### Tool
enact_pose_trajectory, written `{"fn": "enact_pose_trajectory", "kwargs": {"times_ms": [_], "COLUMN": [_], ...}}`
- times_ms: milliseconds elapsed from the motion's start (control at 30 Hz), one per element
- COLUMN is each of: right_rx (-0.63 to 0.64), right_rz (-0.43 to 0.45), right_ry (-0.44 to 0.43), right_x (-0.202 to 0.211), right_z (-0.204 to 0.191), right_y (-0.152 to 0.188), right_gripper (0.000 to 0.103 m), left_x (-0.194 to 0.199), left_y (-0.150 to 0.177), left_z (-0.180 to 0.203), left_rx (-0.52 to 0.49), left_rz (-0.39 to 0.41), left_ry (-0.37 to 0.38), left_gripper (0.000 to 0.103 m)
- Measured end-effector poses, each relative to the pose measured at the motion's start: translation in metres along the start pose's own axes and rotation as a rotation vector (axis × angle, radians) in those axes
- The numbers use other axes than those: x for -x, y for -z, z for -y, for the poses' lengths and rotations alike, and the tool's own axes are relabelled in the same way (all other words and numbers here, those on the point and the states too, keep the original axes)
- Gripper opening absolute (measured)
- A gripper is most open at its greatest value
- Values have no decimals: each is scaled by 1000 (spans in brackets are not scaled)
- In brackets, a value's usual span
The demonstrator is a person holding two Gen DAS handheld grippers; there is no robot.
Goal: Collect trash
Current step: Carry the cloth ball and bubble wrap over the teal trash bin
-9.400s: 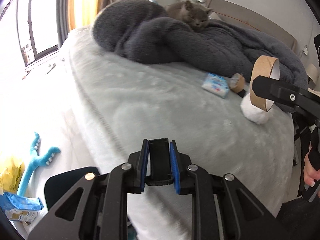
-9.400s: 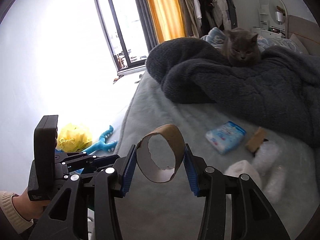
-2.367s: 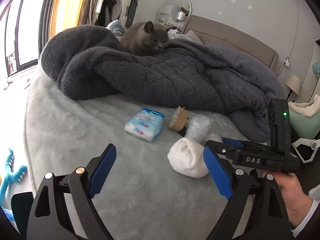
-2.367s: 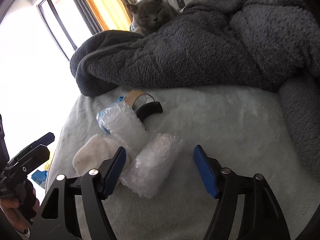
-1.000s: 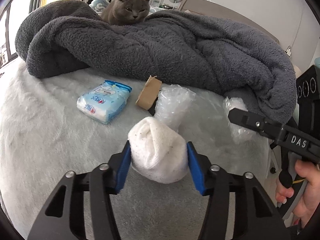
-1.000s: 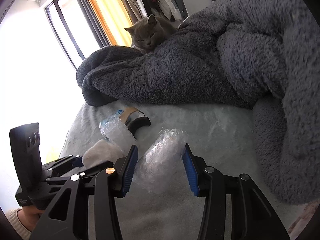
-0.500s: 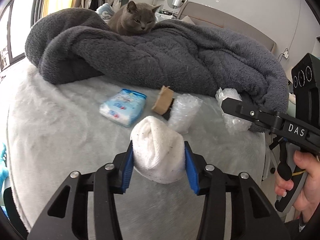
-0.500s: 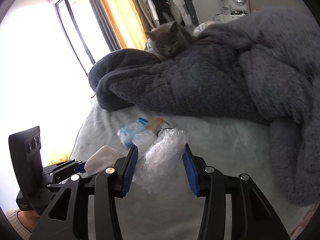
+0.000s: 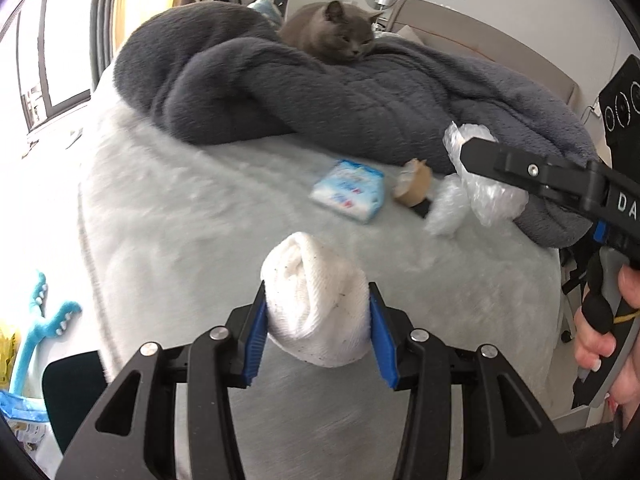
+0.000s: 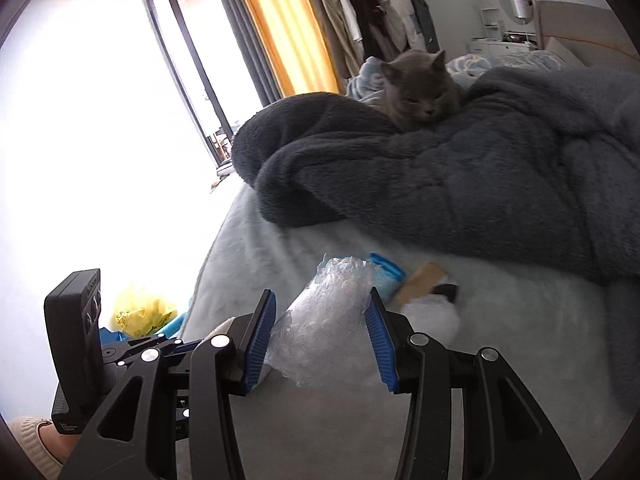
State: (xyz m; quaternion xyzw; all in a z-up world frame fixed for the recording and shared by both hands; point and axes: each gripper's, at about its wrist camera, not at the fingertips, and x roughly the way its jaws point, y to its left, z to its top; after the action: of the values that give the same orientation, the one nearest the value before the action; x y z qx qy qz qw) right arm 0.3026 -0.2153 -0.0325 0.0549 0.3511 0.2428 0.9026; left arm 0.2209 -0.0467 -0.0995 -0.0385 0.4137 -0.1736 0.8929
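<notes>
Left hand-held gripper [image 9: 316,322] and right hand-held gripper [image 10: 322,342] both clamped, each angled downward.

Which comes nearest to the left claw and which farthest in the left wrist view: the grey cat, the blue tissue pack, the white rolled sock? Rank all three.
1. White rolled sock: clamped in the left claw itself.
2. Blue tissue pack: lying mid-bed, beyond the sock, slightly right.
3. Grey cat: at the far end, resting on the dark blanket.

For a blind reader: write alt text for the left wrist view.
The left gripper clamps a rolled white sock between its blue fingers above a pale grey bed. Beyond lie a tissue pack and a cat on a dark blanket.
</notes>
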Motion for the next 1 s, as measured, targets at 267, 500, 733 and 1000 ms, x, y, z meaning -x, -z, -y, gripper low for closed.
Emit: {"fn": "enact_pose_trajectory", "kwargs": {"times_ms": [267, 500, 733, 1000], "right_rx": [34, 75, 97, 148], "right_rz": [-25, -46, -72, -110], "right_ry": [-38, -74, -104, -165], "right_x": [-33, -56, -76, -100], "right_z": [-42, -81, -113, -167], "right_y": [-4, -5, -2, 4], "right_gripper": [46, 46, 46, 46], "left_x": [37, 60, 70, 67], "left_y": [6, 15, 28, 57], "left_z": [-43, -81, -118, -171], "left_rx": [29, 64, 99, 170], "left_rz": [47, 71, 34, -92], "left_ry": [-31, -69, -143, -250], "left_gripper": [49, 49, 49, 49]}}
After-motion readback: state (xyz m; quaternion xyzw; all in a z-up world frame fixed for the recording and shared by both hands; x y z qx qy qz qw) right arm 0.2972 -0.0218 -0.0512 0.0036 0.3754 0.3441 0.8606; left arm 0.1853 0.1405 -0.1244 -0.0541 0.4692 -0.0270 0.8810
